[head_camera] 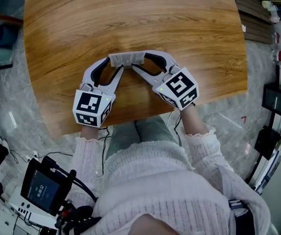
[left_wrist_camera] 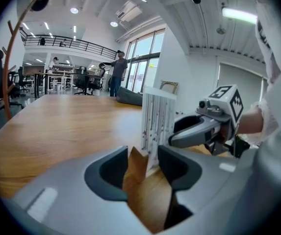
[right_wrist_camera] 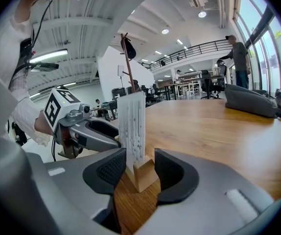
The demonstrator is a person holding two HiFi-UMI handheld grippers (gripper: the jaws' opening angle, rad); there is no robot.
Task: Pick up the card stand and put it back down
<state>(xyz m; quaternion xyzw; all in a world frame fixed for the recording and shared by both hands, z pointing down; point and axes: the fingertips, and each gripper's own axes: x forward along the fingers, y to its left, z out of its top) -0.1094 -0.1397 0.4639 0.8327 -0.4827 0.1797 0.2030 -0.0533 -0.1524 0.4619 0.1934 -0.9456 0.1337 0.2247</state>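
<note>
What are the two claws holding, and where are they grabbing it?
The card stand, pinched by its wooden base: the left claw grips one end and the right claw grips the other.

Left gripper point(head_camera: 116, 65) and right gripper point(head_camera: 139, 62) angle inward, tips facing, jaws seemingly clamped.

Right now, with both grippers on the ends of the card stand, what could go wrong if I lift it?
1. The left gripper and right gripper each pinch only an end of the card stand, so uneven lifting could twist it loose onto the table.
2. The card stands upright in the base; tilting may tip it out or bend it against a jaw.
</note>
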